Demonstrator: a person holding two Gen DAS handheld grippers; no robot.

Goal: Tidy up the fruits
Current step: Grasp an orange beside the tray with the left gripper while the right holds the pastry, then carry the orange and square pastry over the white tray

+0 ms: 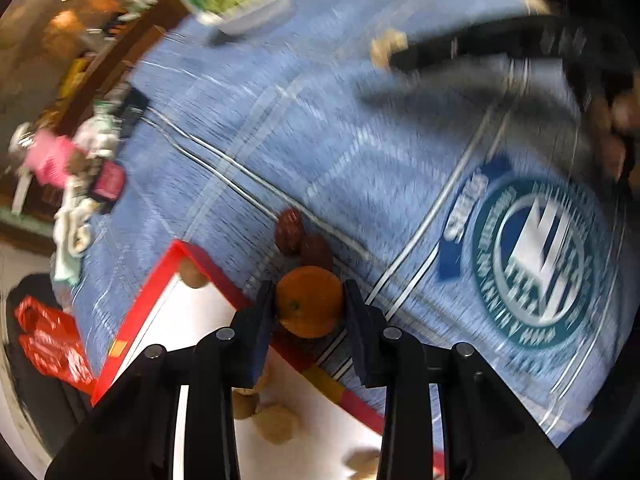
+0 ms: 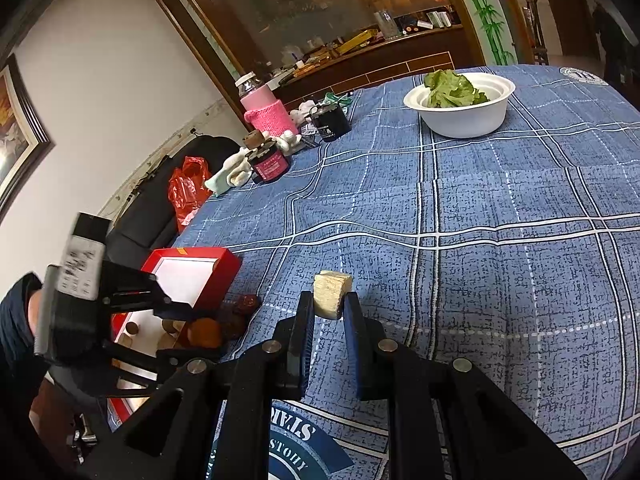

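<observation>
My left gripper [image 1: 309, 300] is shut on an orange [image 1: 310, 306] and holds it over the rim of a red box with a white inside [image 1: 160, 292]. Several small brown fruits [image 1: 276, 424] lie in the box. Two dark red fruits [image 1: 290, 230] lie on the blue checked cloth just beyond the orange. My right gripper [image 2: 329, 304] is shut on a pale beige chunk [image 2: 331, 292] and holds it above the cloth. In the right wrist view the left gripper [image 2: 188, 320], the orange [image 2: 205, 333] and the red box [image 2: 200, 276] show at the lower left.
A white bowl with green leaves [image 2: 460, 106] stands far back on the table. A pink-sleeved bottle [image 2: 264, 108], dark jars [image 2: 270, 164] and cloths sit at the far left edge. A red plastic bag [image 2: 186, 188] lies on a black seat beside the table.
</observation>
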